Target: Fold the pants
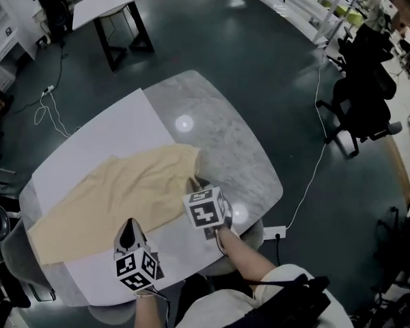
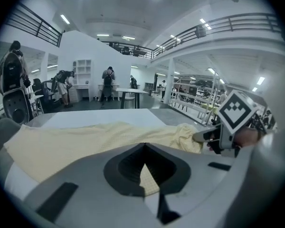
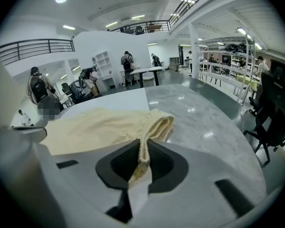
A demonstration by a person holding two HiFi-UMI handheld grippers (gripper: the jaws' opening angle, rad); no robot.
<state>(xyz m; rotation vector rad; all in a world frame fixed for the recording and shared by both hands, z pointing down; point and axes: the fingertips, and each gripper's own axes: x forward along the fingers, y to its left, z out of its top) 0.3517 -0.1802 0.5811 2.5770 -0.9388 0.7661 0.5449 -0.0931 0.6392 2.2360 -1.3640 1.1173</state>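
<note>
Pale yellow pants (image 1: 116, 197) lie spread at a slant across a white sheet (image 1: 102, 139) on the marble table (image 1: 232, 142). My left gripper (image 1: 128, 234) is at their near edge, shut on a fold of the cloth that shows between its jaws (image 2: 145, 170). My right gripper (image 1: 195, 183) is at the pants' right end, shut on a bunched edge of the pants (image 3: 141, 160) that runs as a ridge out of its jaws. In the left gripper view the pants (image 2: 85, 139) stretch away leftward, and the right gripper's marker cube (image 2: 235, 110) shows at the right.
The table's rounded right edge (image 1: 277, 190) is close to my right hand. Grey chairs (image 1: 14, 251) stand at the near left. A black office chair (image 1: 365, 94), a dark-legged white table (image 1: 116, 5) and floor cables (image 1: 51, 111) lie beyond. A power strip (image 1: 273, 233) lies below the table.
</note>
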